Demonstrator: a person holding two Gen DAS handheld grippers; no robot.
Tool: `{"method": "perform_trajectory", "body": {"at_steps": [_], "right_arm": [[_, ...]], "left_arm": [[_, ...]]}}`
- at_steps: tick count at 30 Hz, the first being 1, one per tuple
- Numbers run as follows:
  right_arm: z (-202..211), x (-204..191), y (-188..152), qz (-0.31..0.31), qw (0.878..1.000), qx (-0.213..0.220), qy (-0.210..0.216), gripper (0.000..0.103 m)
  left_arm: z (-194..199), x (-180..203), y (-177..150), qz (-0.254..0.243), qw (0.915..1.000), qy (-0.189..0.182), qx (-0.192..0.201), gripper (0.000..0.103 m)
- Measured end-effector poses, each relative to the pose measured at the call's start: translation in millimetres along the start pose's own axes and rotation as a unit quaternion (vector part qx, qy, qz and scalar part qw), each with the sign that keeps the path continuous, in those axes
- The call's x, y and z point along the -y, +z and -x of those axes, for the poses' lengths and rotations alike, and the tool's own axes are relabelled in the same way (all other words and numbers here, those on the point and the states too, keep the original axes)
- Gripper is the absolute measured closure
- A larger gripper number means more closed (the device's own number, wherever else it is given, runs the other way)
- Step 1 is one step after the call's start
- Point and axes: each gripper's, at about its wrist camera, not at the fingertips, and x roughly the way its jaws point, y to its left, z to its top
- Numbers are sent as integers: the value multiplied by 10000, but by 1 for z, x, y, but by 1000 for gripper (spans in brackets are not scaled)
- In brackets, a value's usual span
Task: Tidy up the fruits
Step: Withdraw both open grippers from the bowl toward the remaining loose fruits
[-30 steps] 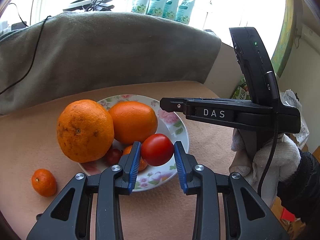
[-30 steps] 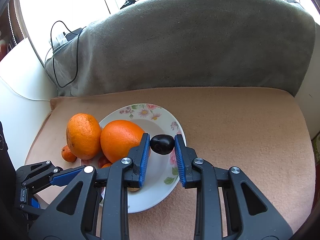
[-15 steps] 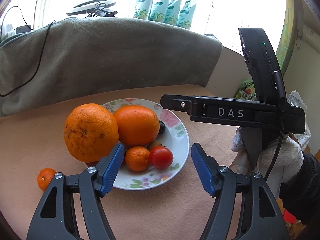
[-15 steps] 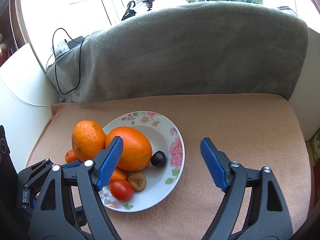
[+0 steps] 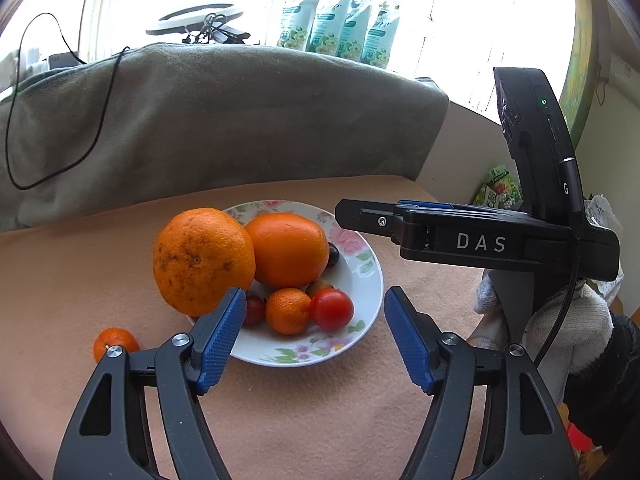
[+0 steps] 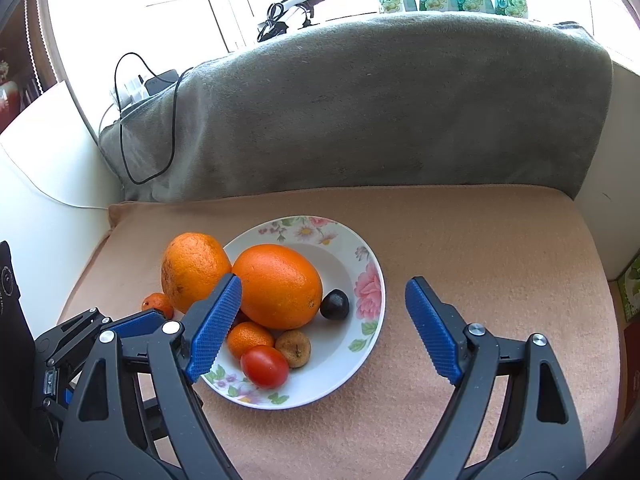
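Observation:
A floral white plate (image 5: 366, 280) (image 6: 340, 376) sits on the tan cloth. In it lie a big smooth orange (image 5: 288, 250) (image 6: 278, 286), a small mandarin (image 5: 287, 311) (image 6: 250, 339), a red tomato (image 5: 332, 309) (image 6: 265, 366), a dark plum (image 5: 333, 255) (image 6: 335, 304), a brownish fruit (image 6: 294, 348) and a small dark red fruit (image 5: 255, 309). A rough big orange (image 5: 203, 260) (image 6: 194, 270) leans at the plate's left rim. A small mandarin (image 5: 116, 342) (image 6: 158, 305) lies on the cloth left of it. My left gripper (image 5: 316, 338) and my right gripper (image 6: 324, 326) are open, empty, in front of the plate.
A grey blanket (image 5: 220, 120) (image 6: 380, 108) with a black cable (image 5: 12, 144) rises behind the cloth. The right gripper's body marked DAS (image 5: 480, 242) hangs at the plate's right. Pouches (image 5: 340, 28) stand on the sill. The cloth drops off at the right edge (image 6: 604, 280).
Both grippers opened and drew back from the plate. The left let go of the red tomato and the right let go of the dark plum; both now lie in the plate.

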Motion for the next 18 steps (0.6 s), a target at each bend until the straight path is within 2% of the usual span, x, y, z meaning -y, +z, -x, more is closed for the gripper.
{"method": "perform_trajectory", "body": {"at_steps": [18], "right_arm": [[22, -35, -3, 165, 9997, 99, 119, 17]], "left_arm": [[36, -20, -10, 158, 9995, 159, 203, 31]]}}
